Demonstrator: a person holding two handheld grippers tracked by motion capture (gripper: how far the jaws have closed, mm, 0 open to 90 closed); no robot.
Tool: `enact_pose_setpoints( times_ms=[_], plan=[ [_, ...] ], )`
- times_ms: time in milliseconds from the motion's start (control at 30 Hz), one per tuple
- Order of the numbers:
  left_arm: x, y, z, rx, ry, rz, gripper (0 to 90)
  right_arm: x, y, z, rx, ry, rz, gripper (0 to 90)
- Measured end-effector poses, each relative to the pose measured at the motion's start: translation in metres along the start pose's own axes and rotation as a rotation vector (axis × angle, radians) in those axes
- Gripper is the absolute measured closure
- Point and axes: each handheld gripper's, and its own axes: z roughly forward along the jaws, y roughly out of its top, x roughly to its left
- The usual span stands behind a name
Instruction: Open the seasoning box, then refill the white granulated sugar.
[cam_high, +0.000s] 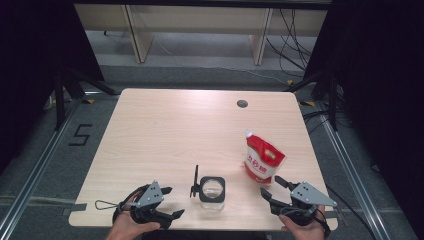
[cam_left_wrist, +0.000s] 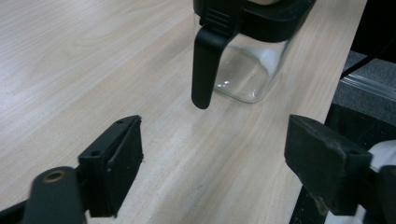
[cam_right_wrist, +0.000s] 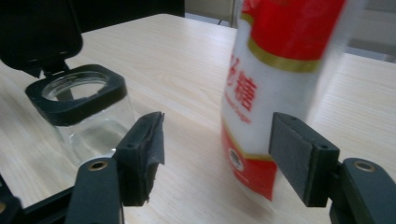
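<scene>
A clear glass jar (cam_high: 212, 189) with a square black rim stands near the table's front edge, its hinged black lid (cam_high: 195, 181) flipped up on the left side. A red and white pouch (cam_high: 262, 160) stands upright to the jar's right. My left gripper (cam_high: 172, 202) is open just left of the jar. In the left gripper view the jaws (cam_left_wrist: 217, 158) stand wide apart with bare wood between them, and the jar (cam_left_wrist: 252, 70) and its hanging lid (cam_left_wrist: 205, 65) are ahead. My right gripper (cam_high: 270, 185) is open just before the pouch (cam_right_wrist: 275, 70), pads clear of it. The jar (cam_right_wrist: 84, 107) is at its left.
The pale wooden table (cam_high: 165, 130) has a round cable hole (cam_high: 242, 104) at the back right. Its front edge runs right under both hands. Dark tripod legs and cables stand on the grey floor around it, and a "5" mark (cam_high: 80, 135) lies at the left.
</scene>
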Motion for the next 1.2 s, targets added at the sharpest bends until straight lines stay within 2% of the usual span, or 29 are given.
enact_pose_setpoints(
  times_ms=[33, 67, 100, 133, 167, 233, 267, 300, 333, 367, 467, 500, 567, 600, 667, 700, 733, 800, 833, 867, 900, 933, 967, 1000, 1033, 1067, 1100, 1133, 1200],
  plan=[
    [0.001, 0.001, -0.001, 0.013, 0.008, 0.005, 17.3, 0.0, -0.002, 0.0, 0.0, 0.0, 0.038, 34.4],
    [0.002, 0.0, 0.0, -0.005, 0.003, -0.002, 17.3, -0.002, -0.003, -0.001, 0.009, -0.007, 0.045, 33.4],
    [0.003, 0.001, 0.0, -0.006, 0.003, 0.005, 17.2, -0.005, -0.005, -0.001, 0.012, -0.012, 0.034, 31.9],
    [0.003, 0.001, 0.0, 0.004, 0.005, -0.009, 16.9, -0.008, -0.006, 0.0, 0.005, -0.029, 0.033, 30.3],
    [0.003, 0.001, 0.0, 0.006, 0.01, -0.008, 16.7, -0.008, -0.008, 0.0, 0.014, -0.03, 0.069, 28.7],
    [0.003, 0.001, 0.0, 0.012, 0.013, -0.005, 16.7, -0.012, -0.01, 0.001, 0.025, -0.039, 0.053, 24.3],
    [0.003, 0.0, 0.0, 0.01, 0.006, 0.011, 16.7, -0.014, -0.011, 0.002, 0.027, -0.048, 0.052, 23.0],
    [0.003, 0.0, 0.0, 0.012, 0.01, 0.023, 16.7, -0.014, -0.012, 0.004, 0.027, -0.047, 0.072, 20.3],
    [0.001, -0.001, -0.001, 0.019, 0.017, 0.003, 16.7, -0.017, -0.013, 0.005, 0.02, -0.06, 0.038, 18.1],
    [0.001, 0.0, -0.001, 0.015, 0.011, 0.008, 16.8, -0.014, -0.014, 0.005, 0.039, -0.052, 0.09, 17.5],
    [0.001, 0.0, -0.001, 0.016, 0.012, 0.002, 16.9, -0.016, -0.015, 0.007, 0.03, -0.039, 0.054, 16.8],
    [0.0, 0.0, 0.0, 0.005, 0.01, -0.006, 16.8, -0.016, -0.015, 0.008, 0.029, -0.037, 0.058, 15.6],
    [0.003, 0.0, 0.001, 0.011, 0.007, 0.02, 16.9, -0.018, -0.016, 0.009, 0.021, -0.042, 0.044, 15.6],
    [0.003, -0.001, 0.001, 0.026, 0.008, 0.002, 16.8, -0.019, -0.016, 0.01, 0.019, -0.032, 0.048, 15.6],
    [0.003, -0.001, 0.002, 0.011, 0.012, 0.014, 16.9, -0.021, -0.017, 0.013, 0.009, -0.039, 0.042, 15.6],
    [0.003, 0.0, 0.0, 0.039, 0.019, 0.025, 16.8, -0.02, -0.017, 0.013, 0.019, -0.047, 0.07, 15.6],
    [0.001, -0.001, 0.001, 0.016, 0.008, -0.009, 16.9, -0.023, -0.017, 0.016, 0.007, -0.043, 0.049, 15.6],
    [0.0, 0.0, 0.0, 0.007, 0.006, 0.002, 16.9, -0.023, -0.017, 0.016, 0.006, -0.048, 0.077, 15.6],
    [-0.001, 0.001, 0.0, -0.001, 0.008, 0.002, 16.9, -0.024, -0.016, 0.017, -0.001, -0.051, 0.072, 15.6],
    [-0.001, 0.001, -0.002, 0.012, 0.009, 0.006, 16.9, -0.027, -0.016, 0.017, -0.002, -0.042, 0.055, 15.6],
    [-0.002, 0.001, -0.002, 0.012, 0.006, 0.006, 16.9, -0.026, -0.015, 0.018, -0.013, -0.049, 0.071, 15.6],
    [-0.001, 0.001, -0.002, 0.007, 0.006, 0.02, 16.9, -0.028, -0.015, 0.019, -0.023, -0.036, 0.056, 15.6],
    [-0.001, 0.0, -0.002, 0.008, 0.009, 0.037, 16.9, -0.029, -0.015, 0.019, -0.033, -0.059, 0.045, 15.6],
    [-0.001, 0.0, -0.001, 0.011, 0.005, 0.037, 16.9, -0.03, -0.014, 0.021, -0.035, -0.055, 0.042, 15.6],
    [-0.003, -0.001, 0.0, 0.007, 0.014, 0.005, 16.9, -0.03, -0.014, 0.023, -0.042, -0.046, 0.048, 15.6],
    [-0.002, 0.0, -0.001, 0.03, 0.018, 0.021, 17.0, -0.031, -0.014, 0.025, -0.049, -0.036, 0.048, 15.5],
    [-0.001, 0.0, 0.0, 0.028, 0.008, 0.034, 17.0, -0.031, -0.015, 0.028, -0.041, -0.028, 0.055, 15.6],
    [-0.002, -0.001, 0.001, 0.021, 0.012, 0.019, 17.0, -0.032, -0.015, 0.03, -0.051, -0.032, 0.035, 15.6],
    [-0.003, 0.0, 0.002, 0.027, 0.015, 0.03, 17.2, -0.03, -0.015, 0.033, -0.034, -0.031, 0.057, 15.6]
  ],
)
